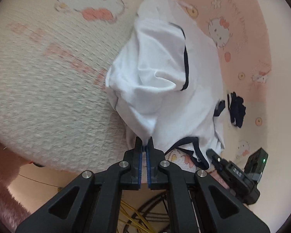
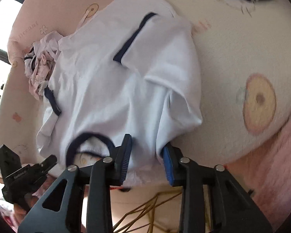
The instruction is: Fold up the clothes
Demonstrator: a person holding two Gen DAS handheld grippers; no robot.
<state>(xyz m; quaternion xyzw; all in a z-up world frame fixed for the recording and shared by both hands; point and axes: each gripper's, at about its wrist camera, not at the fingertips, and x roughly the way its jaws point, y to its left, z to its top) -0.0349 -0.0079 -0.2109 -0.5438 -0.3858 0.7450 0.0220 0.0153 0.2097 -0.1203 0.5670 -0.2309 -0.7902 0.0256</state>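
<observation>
Left gripper (image 1: pixel 145 142) pinched shut on white shirt (image 1: pixel 164 73) hem, shirt stretching lengthwise straight ahead across bed (image 1: pixel 48 97); right gripper (image 2: pixel 147 151) wide open, shirt shoulder between its fingers, collar (image 2: pixel 91 145) just left.

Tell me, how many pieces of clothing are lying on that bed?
3 that show: the white T-shirt in the middle, a crumpled pinkish garment beside its far edge, and a dark navy garment lying apart on the blanket. More may lie out of view.

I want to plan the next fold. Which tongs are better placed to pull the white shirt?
Left tongs: already shut on the white shirt. Right tongs are open around its edge.
</observation>
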